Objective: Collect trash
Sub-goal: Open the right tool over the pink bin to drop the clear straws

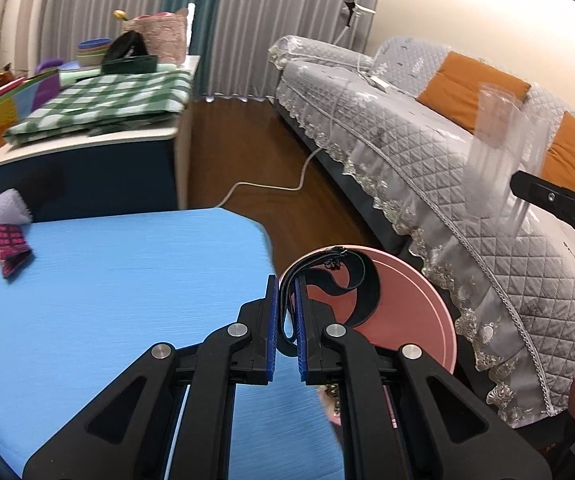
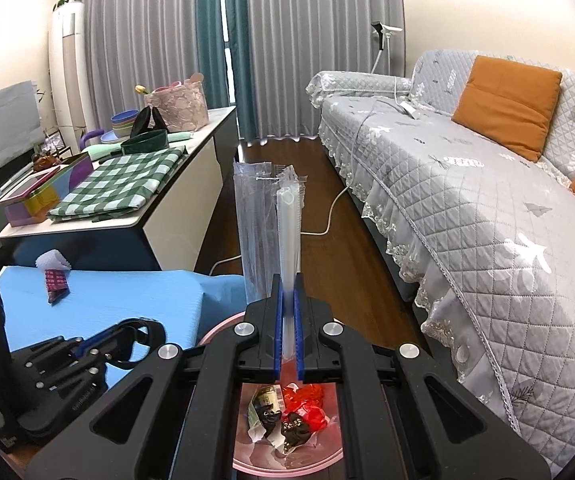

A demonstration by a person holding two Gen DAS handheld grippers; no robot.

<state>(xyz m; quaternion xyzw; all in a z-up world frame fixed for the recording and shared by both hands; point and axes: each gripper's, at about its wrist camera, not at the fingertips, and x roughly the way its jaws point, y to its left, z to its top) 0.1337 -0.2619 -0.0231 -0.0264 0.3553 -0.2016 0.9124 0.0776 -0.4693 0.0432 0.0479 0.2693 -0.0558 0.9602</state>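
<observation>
My left gripper (image 1: pixel 286 308) is shut on a black zipper strip (image 1: pixel 351 276) that loops up over the pink trash bin (image 1: pixel 427 304) beside the blue table (image 1: pixel 107 300). My right gripper (image 2: pixel 287 312) is shut on a clear plastic wrapper (image 2: pixel 267 220) that stands upright above the same pink bin (image 2: pixel 287 460), which holds red, black and gold wrappers (image 2: pixel 287 412). The wrapper also shows in the left wrist view (image 1: pixel 499 140), with a right gripper finger (image 1: pixel 559 200) below it. A small red patterned packet (image 1: pixel 11 246) and a white scrap (image 1: pixel 5 210) lie at the table's far left.
A grey quilted sofa (image 2: pixel 467 200) with orange cushions runs along the right. A white cable (image 1: pixel 267 188) lies on the wood floor. A sideboard (image 2: pixel 127 200) behind the table carries a green checked cloth, bowls and a basket. Curtains hang at the back.
</observation>
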